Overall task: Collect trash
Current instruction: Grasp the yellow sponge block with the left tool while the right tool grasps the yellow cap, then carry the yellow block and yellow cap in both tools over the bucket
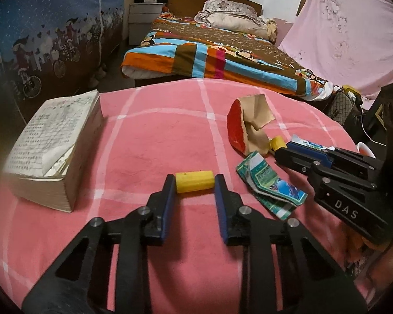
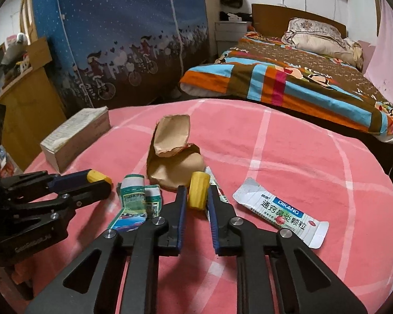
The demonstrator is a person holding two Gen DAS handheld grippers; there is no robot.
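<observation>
My left gripper (image 1: 195,181) is shut on a yellow cylinder (image 1: 194,181), held crosswise between its blue pads over the pink checked cloth (image 1: 157,136). My right gripper (image 2: 196,192) is shut on a second yellow cylinder (image 2: 197,193); it also shows in the left wrist view (image 1: 277,142). Trash lies between them: a torn red-and-brown paper bag (image 1: 246,125) (image 2: 174,154), a crumpled green-and-blue box (image 1: 267,183) (image 2: 137,198), and a white Dikang sachet (image 2: 281,210) to the right of the right gripper.
A thick worn book (image 1: 55,146) (image 2: 76,136) lies at the left of the cloth. Behind stand a bed with a colourful quilt (image 1: 217,49), a blue fabric wardrobe (image 2: 123,39) and a pink sheet (image 1: 348,34). A wooden cabinet (image 2: 26,99) stands far left.
</observation>
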